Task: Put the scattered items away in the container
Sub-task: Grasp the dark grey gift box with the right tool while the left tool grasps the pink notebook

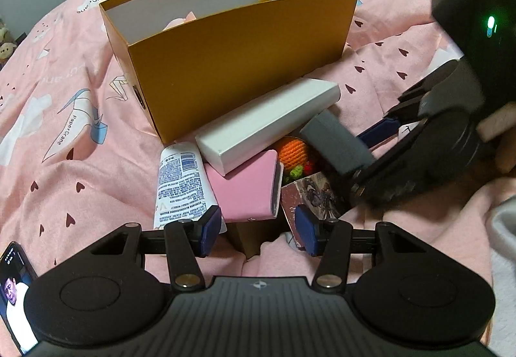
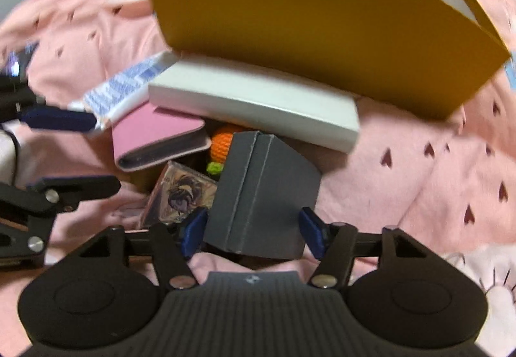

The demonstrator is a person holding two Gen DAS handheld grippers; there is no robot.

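My right gripper (image 2: 253, 233) jaws are spread around the grey box (image 2: 261, 192); left gripper (image 1: 258, 228) jaws are spread, empty. Pile lies on the bed beside the orange container (image 1: 232, 67). Risk: lifting could topple the white box (image 2: 258, 99) leaning above it.

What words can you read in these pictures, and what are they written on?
"PaperCrane": printed on the pink bedsheet, beside a paper-crane drawing, and again near the orange box.
White tube: dense blue print and a barcode, too small to read.
Picture card: artwork only, any text too blurred.
Phone: screen shows a person, top line too small to read.
Grey box, white box, pink wallet: no words seen.
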